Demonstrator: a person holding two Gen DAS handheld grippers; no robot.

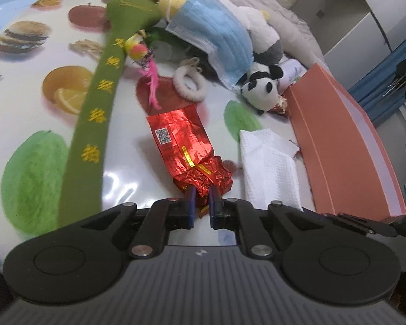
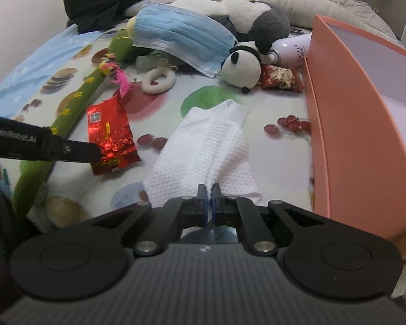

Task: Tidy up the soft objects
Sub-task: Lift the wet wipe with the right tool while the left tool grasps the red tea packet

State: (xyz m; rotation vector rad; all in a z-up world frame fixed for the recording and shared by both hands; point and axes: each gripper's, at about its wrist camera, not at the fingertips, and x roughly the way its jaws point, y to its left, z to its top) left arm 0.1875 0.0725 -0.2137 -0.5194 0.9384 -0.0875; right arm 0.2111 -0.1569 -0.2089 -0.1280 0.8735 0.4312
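Red foil packet (image 1: 185,149) sat clamped in the left gripper (image 1: 202,203), its pinched end crumpled. Right gripper (image 2: 209,203) pinched the white cloth (image 2: 208,146) (near edge hidden behind the fingers); the orange box (image 2: 357,135) ran off-frame

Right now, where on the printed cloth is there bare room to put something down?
Bare cloth lies between the red foil packet and the white towel, and between the towel and the orange box. It is crowded around the panda plush and the blue mask.

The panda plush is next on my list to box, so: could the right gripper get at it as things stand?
Probably not yet. The right gripper is shut on the white cloth, so it is occupied. Otherwise the path looks free: the panda plush lies beyond the cloth, with only the blue mask touching its head.
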